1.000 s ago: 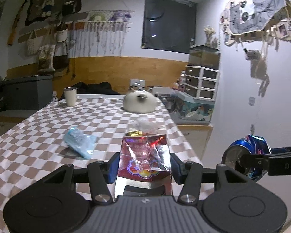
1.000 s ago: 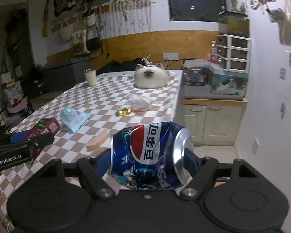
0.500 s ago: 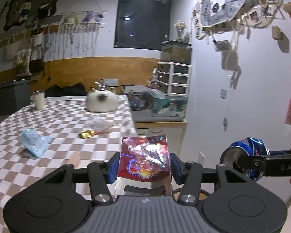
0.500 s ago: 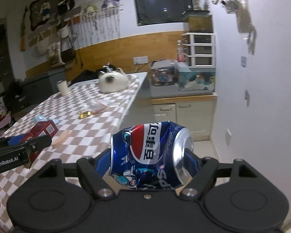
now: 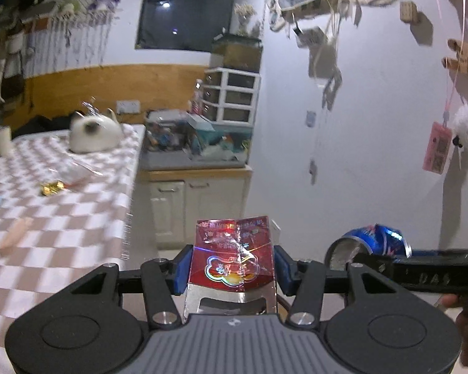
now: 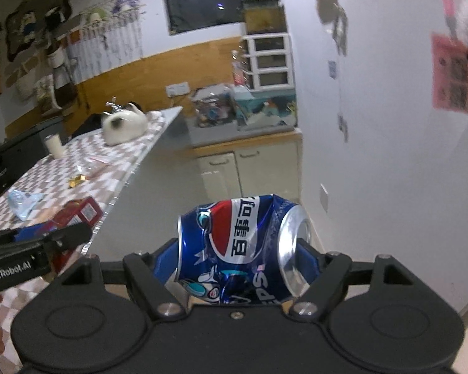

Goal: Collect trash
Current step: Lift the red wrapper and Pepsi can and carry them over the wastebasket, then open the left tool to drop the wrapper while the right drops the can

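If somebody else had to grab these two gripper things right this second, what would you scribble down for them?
Left gripper: shut on a red foil box, held beyond the table edge.
Right gripper: shut on a crushed blue cola can, also off the table, over the floor.
Done: both pieces are picked up. No bin shows in either view, so look for it before letting go.
Left on the checkered table: a gold wrapper, a clear plastic wrapper, a crumpled blue packet and a pale stick-shaped scrap. The cup and cat figure look like keepers.
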Demonstrator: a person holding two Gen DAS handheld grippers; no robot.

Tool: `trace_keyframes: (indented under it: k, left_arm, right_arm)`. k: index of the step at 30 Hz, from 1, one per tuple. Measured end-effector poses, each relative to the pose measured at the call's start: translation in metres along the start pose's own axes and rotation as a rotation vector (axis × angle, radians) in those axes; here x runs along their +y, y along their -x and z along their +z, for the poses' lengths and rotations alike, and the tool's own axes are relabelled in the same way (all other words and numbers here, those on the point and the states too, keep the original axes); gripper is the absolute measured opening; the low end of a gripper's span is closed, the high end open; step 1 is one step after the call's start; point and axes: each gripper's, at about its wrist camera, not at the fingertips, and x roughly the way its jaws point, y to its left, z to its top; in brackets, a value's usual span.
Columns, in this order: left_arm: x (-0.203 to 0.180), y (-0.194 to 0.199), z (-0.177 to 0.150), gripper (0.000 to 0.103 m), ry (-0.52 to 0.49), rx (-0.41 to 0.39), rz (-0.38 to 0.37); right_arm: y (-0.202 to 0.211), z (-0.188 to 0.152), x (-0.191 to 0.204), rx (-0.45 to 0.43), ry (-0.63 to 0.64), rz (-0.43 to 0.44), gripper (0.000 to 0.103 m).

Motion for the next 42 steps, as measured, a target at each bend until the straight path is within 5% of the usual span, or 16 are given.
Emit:
trace_keyframes:
  k: [11, 28, 37, 39, 41, 42]
  left_arm:
    - [-0.039, -0.093, -0.030, 0.053, 0.034, 0.109, -0.001]
    - [0.024, -0.244, -0.109, 0.053, 0.168, 0.315, 0.029]
    - [0.019, -0.294, -0.153, 0.054, 0.087, 0.407, -0.061]
    - [0.019, -0.299, -0.157, 0.061, 0.064, 0.404, -0.062]
    - [0.019, -0.300, -0.157, 0.083, 0.040, 0.398, -0.048]
    - [0.018, -0.299, -0.156, 0.086, 0.029, 0.391, -0.047]
  right_arm:
    - [-0.069, -0.018, -0.052, 0.093, -0.062, -0.007, 0.078]
    - [-0.199, -0.056, -0.081, 0.235, -0.135, -0.035, 0.078]
    - [-0.234, -0.068, -0.083, 0.263, -0.164, -0.039, 0.078]
    - [-0.239, -0.069, -0.082, 0.265, -0.165, -0.034, 0.078]
    - [-0.244, -0.069, -0.082, 0.268, -0.161, -0.028, 0.078]
    - [-0.246, -0.069, -0.082, 0.269, -0.157, -0.026, 0.078]
